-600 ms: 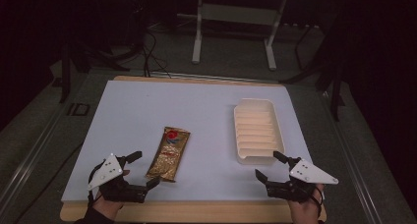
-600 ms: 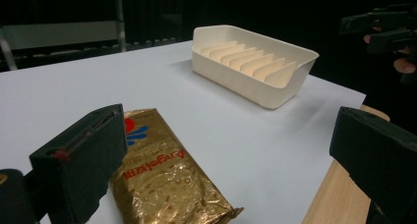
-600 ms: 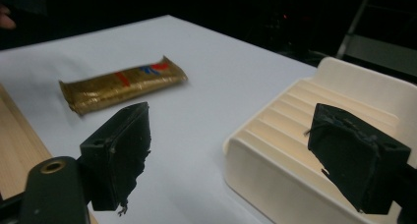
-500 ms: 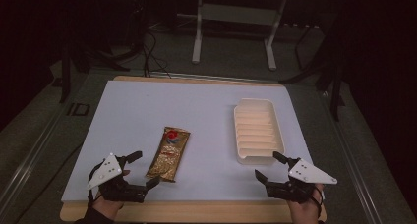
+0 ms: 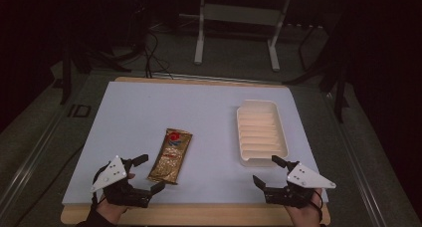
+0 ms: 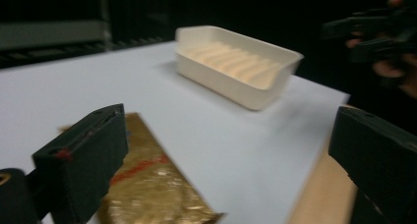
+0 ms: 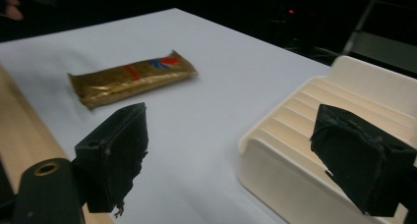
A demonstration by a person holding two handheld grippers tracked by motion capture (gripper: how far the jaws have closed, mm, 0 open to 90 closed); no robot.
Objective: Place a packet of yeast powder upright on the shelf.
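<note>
A gold snack packet (image 5: 171,155) with a red mark at its far end lies flat on the white table top (image 5: 199,117), left of centre. It also lies in the left gripper view (image 6: 152,194) and the right gripper view (image 7: 130,79). A cream ribbed tray (image 5: 261,132) stands to its right, holding nothing. My left gripper (image 5: 148,173) is open at the packet's near left corner, jaws wide apart, touching nothing. My right gripper (image 5: 268,171) is open just short of the tray's near end (image 7: 295,150), nothing between its jaws.
A wooden strip (image 5: 199,214) borders the table's near edge. Dark floor, cables (image 5: 149,53) and a grey metal stand (image 5: 239,18) lie beyond the far edge. A hand with the other gripper (image 6: 378,37) is at the upper right of the left gripper view.
Both grippers have barely shifted; the packet and tray lie where they were.
</note>
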